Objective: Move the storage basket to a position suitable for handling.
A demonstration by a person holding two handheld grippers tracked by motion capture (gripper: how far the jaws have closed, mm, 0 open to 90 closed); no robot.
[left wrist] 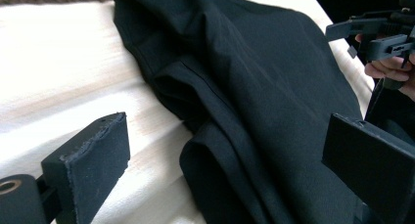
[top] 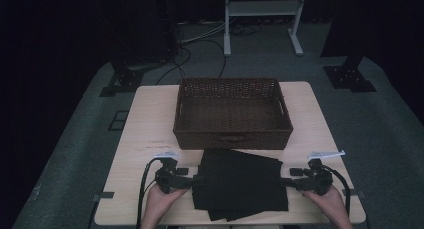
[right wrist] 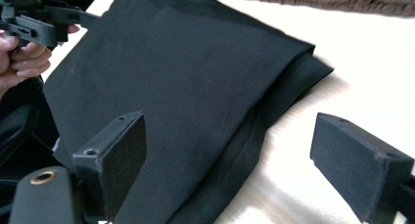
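At the left of the high view, the left gripper (top: 192, 179) sits at the left edge of the folded black cloth (top: 240, 184), its jaws spread wide; in the left gripper view one pad rests over bare table (left wrist: 58, 87) and the other over the fabric, with nothing pinched between them. The cloth lies flat on the near half of the table, just in front of the brown wicker basket (top: 232, 139), its far edge close to the basket's front wall — whether it touches I cannot tell. It looks like a soft, light garment folded into several layers; the left gripper view shows loose folds and a stitched hem along its edge, so it will likely sag and slide apart if lifted by a single layer. The safest hold seems to be on the thick folded edges at either side, pinching through all the layers at once. At the right, the right gripper (top: 292, 181) mirrors the left at the cloth's right edge — jaws also spread, one pad above the fabric and one above the table, gripping nothing yet. The basket stands empty behind, well within reach for a two-sided lift.
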